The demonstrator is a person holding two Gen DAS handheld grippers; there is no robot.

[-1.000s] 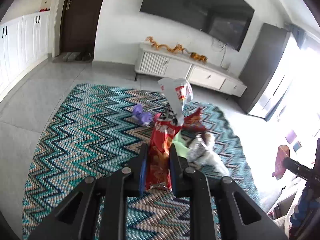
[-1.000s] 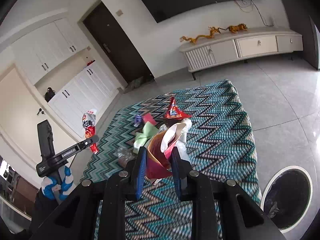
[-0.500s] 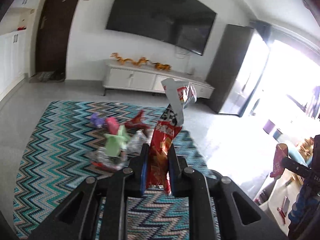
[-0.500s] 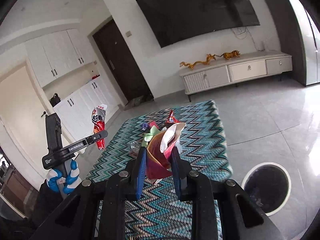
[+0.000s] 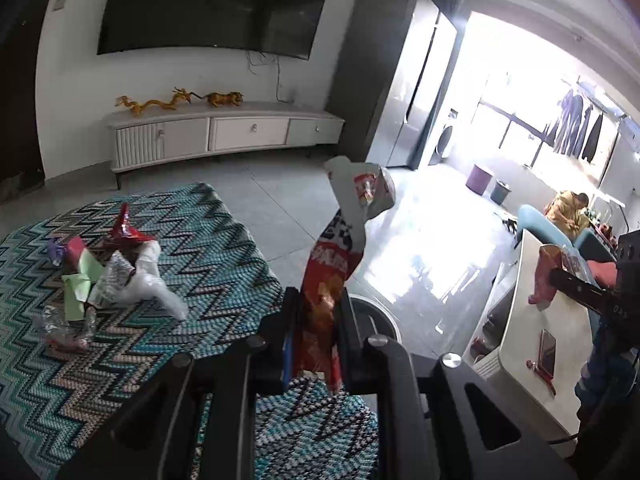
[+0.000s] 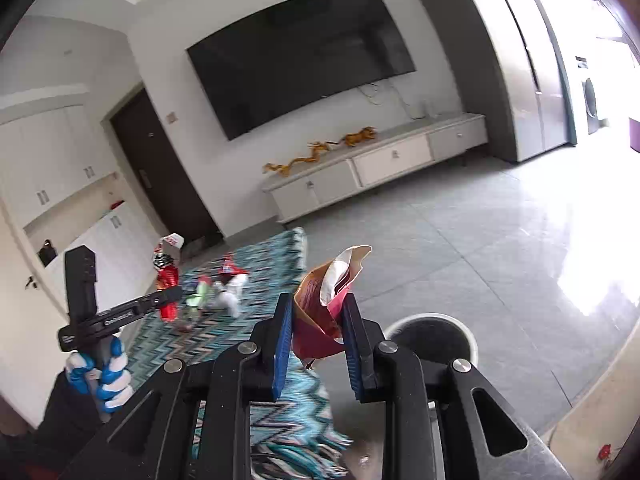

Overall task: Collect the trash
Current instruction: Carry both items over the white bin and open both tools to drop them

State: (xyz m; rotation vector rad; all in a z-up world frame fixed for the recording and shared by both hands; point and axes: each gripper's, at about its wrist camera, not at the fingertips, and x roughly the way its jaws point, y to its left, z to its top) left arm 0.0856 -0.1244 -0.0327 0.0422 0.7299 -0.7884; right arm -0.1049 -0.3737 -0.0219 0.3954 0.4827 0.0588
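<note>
My left gripper (image 5: 316, 320) is shut on a tall red and white snack bag (image 5: 340, 256), held upright above the rug's edge. My right gripper (image 6: 318, 320) is shut on a crumpled red and orange wrapper (image 6: 320, 312). A round white trash bin (image 6: 434, 336) stands on the floor just right of it; its rim (image 5: 380, 312) shows behind the left fingers. A pile of wrappers and plastic (image 5: 108, 276) lies on the zigzag rug (image 5: 208, 256). The left gripper with its bag (image 6: 168, 280) also shows in the right wrist view.
A white TV cabinet (image 5: 224, 136) with golden figurines stands under a wall TV (image 5: 212, 4). A pale low table (image 5: 532, 312) with a phone is at right. Grey tiled floor (image 6: 500, 248) surrounds the rug. Dark door and white cupboards at left (image 6: 52, 168).
Both grippers swung right, away from the trash pile, holding their wrappers. The bin has come closer beside the right gripper and now shows behind the left one.
</note>
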